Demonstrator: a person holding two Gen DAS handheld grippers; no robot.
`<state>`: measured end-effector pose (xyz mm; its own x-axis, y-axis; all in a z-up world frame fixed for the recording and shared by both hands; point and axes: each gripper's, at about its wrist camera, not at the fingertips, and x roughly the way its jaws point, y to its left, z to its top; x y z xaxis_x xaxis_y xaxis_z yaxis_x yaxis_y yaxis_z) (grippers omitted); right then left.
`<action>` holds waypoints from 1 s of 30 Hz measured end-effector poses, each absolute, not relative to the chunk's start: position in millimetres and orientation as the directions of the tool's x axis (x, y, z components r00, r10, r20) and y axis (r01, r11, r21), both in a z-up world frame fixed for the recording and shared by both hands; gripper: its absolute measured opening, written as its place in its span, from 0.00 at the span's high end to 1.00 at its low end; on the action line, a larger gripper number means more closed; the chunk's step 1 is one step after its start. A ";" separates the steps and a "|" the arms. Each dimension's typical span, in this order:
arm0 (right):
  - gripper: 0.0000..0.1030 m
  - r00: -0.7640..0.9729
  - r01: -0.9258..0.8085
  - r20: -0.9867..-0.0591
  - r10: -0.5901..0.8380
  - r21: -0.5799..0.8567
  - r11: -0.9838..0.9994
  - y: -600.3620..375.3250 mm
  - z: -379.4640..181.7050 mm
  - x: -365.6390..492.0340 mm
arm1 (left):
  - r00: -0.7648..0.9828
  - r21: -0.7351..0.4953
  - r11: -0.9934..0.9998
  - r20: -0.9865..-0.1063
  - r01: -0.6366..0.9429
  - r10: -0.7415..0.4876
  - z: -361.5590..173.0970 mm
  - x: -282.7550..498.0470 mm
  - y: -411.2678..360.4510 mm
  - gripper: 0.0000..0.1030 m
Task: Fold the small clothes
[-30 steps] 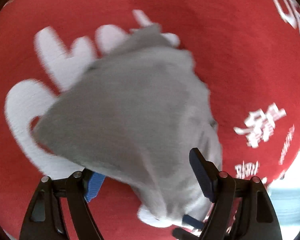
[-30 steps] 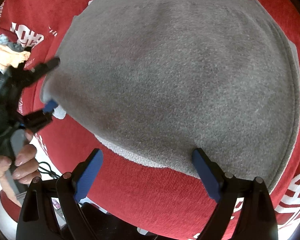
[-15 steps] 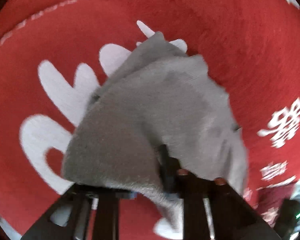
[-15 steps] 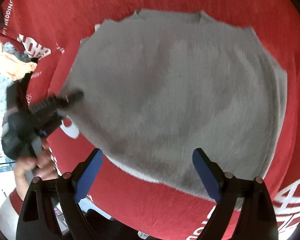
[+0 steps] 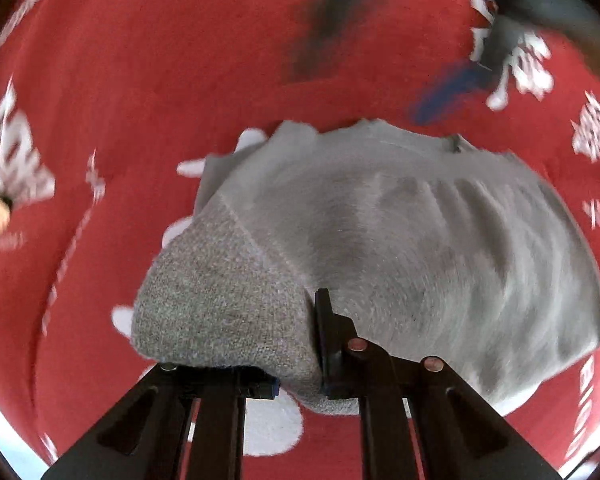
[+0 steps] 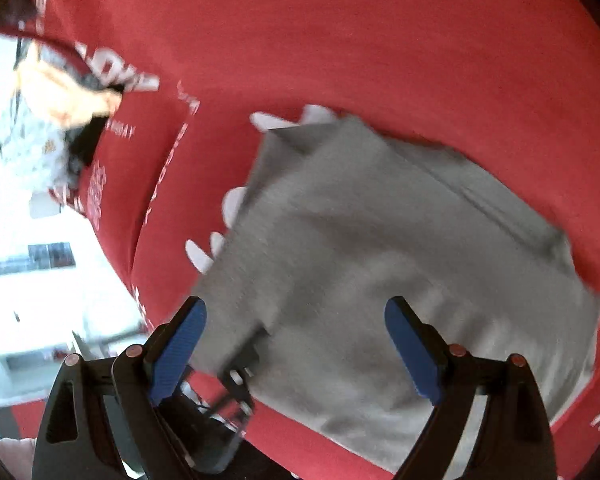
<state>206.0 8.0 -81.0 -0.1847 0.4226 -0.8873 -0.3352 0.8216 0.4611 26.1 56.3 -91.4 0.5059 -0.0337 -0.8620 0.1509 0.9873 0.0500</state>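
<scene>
Where left gripper (image 5: 300, 360) clamps grey garment (image 5: 380, 240) — right gripper (image 6: 296, 344), jaws wide, empty — red cloth (image 6: 380, 40) underneath.

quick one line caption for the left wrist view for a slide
Left gripper shut on a corner of the grey knit garment, lifting it over the red printed cloth.

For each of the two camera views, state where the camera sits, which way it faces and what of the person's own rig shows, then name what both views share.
Left wrist: on the left gripper, facing steeply down; its fingers pinch a corner of the grey garment.
Right wrist: on the right gripper, facing down; blue pads apart above the cloth.
Shared: the garment and the red printed cloth.
</scene>
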 end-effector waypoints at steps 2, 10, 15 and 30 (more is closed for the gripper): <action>0.10 -0.259 -0.354 -0.889 0.377 0.450 0.820 38.6 -89.9 217.8 | 0.523 0.079 0.978 -0.852 0.191 -0.033 -90.4 24.8 51.4 0.86; 0.10 -0.439 -0.408 -0.881 0.175 0.369 0.835 121.4 -134.3 230.9 | 0.584 0.179 0.931 -0.810 0.317 -0.043 -88.9 11.5 43.1 0.86; 0.10 -0.501 -0.457 -0.865 0.032 0.295 0.839 148.3 -165.5 221.9 | 0.610 0.217 0.906 -0.790 0.365 -0.057 -88.0 7.8 37.2 0.86; 0.82 -0.398 -0.485 -0.913 0.084 0.287 0.826 112.1 -134.0 219.7 | 0.612 0.153 0.922 -0.783 0.355 -0.106 -65.0 15.3 39.6 0.86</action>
